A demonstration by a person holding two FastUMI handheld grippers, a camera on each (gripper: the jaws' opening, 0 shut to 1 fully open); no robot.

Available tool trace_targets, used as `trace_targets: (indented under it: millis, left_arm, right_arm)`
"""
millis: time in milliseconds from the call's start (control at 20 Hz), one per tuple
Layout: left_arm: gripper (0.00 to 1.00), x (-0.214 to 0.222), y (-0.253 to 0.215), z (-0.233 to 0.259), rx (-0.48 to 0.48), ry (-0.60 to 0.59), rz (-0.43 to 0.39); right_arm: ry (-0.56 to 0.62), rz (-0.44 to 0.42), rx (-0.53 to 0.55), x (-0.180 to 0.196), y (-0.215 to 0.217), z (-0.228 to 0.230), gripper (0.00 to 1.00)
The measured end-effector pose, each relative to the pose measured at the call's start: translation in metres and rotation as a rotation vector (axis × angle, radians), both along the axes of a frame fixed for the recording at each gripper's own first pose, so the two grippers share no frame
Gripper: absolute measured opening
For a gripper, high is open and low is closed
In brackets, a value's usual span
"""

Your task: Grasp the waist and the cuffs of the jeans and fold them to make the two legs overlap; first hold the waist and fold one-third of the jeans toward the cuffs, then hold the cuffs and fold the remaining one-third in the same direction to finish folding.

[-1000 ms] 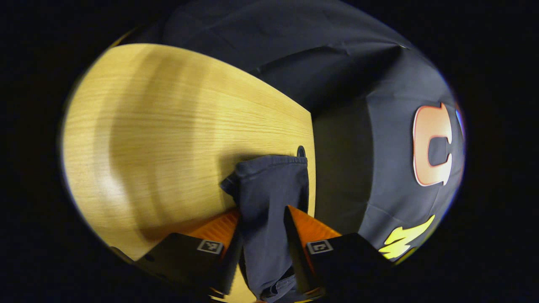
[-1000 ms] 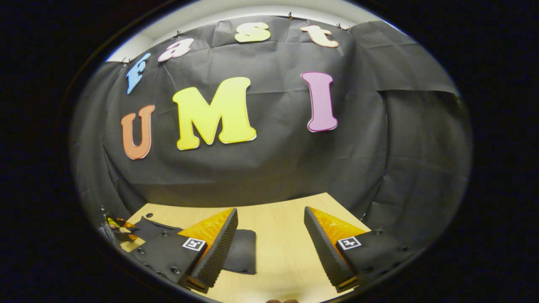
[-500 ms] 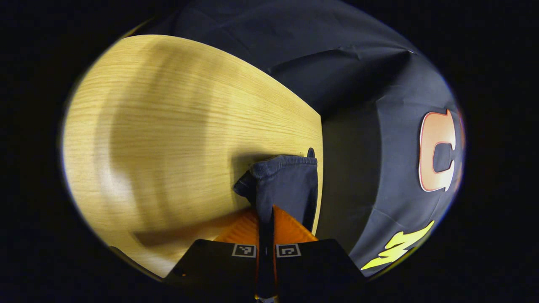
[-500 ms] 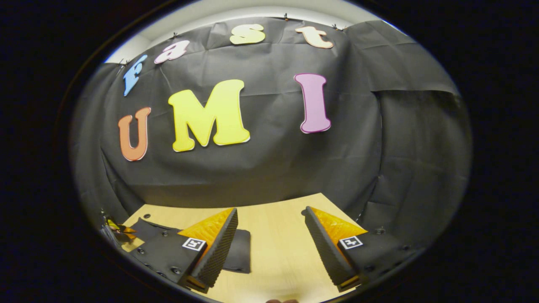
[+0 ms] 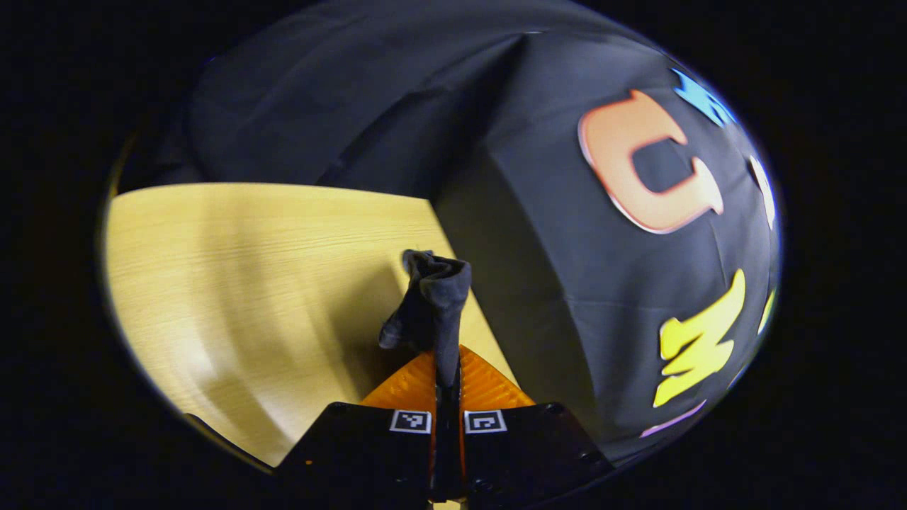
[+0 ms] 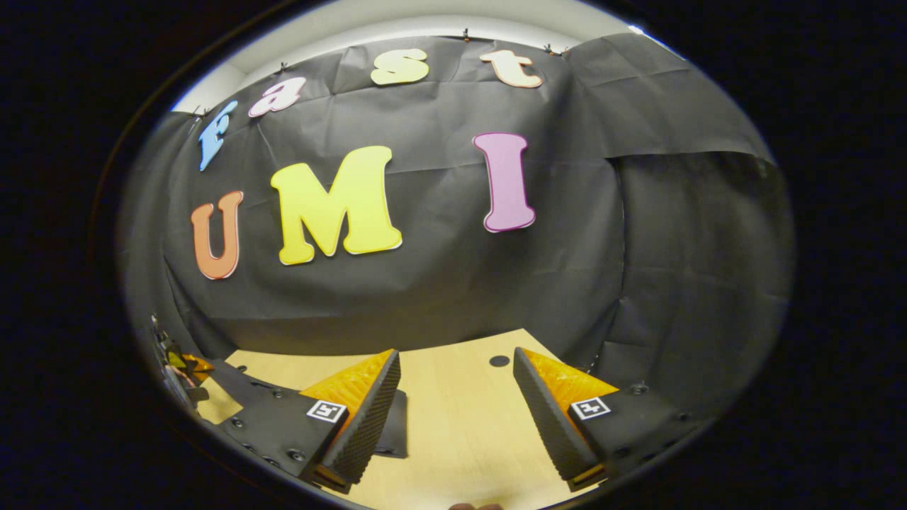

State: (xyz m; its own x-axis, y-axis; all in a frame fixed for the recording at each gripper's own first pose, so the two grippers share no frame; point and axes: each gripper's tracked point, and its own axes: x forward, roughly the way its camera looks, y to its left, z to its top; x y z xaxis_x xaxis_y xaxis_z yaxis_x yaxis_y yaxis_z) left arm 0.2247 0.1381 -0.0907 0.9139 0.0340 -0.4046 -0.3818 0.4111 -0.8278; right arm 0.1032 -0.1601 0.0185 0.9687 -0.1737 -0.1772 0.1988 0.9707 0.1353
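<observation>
In the left gripper view, my left gripper (image 5: 447,370) is shut on a bunched end of the dark blue jeans (image 5: 431,301). The cloth stands up from the fingertips, above the wooden table (image 5: 248,283) near its right edge. In the right gripper view, my right gripper (image 6: 457,405) is open over the table (image 6: 460,432) with nothing between its fingers. A flat dark piece of the jeans (image 6: 395,431) lies just behind its left finger (image 6: 368,414), partly hidden by it. At the far left, something orange and dark (image 6: 186,365) shows, too small to make out.
A small round hole (image 6: 499,360) sits in the tabletop near its far edge. The black booth wall (image 6: 439,283) closes the table's far side and stands close on the right in the left gripper view (image 5: 567,283).
My left gripper went from open around the jeans' end to shut on it. It then tipped upward with the cloth bunching. The right gripper stayed open and drifted slightly.
</observation>
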Motion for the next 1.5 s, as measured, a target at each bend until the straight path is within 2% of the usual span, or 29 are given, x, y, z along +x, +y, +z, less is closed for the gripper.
trace_targets:
  millis: [200,500,700,950,1150,1500]
  left_arm:
    - [0.03,0.005,-0.060,0.043,0.081,-0.070,-0.066]
    - [0.03,0.005,-0.162,0.085,0.195,-0.158,-0.251]
    - [0.03,-0.001,-0.236,0.090,0.240,-0.186,-0.388]
    - [0.03,-0.015,-0.313,0.062,0.268,-0.140,-0.532]
    - [0.03,-0.034,-0.346,0.024,0.328,-0.067,-0.619]
    - [0.04,-0.043,-0.373,-0.036,0.417,0.063,-0.655]
  right_arm:
    - [-0.011,-0.039,0.004,-0.021,-0.023,0.001,0.99]
    - [-0.014,-0.114,0.024,-0.050,-0.058,0.001,0.99]
    - [-0.017,-0.158,0.002,-0.071,-0.077,0.004,0.99]
    - [-0.013,-0.233,0.001,-0.097,-0.105,0.006,0.99]
    - [-0.009,-0.276,0.013,-0.113,-0.119,0.001,0.99]
    - [0.001,-0.299,0.017,-0.122,-0.125,-0.003,0.99]
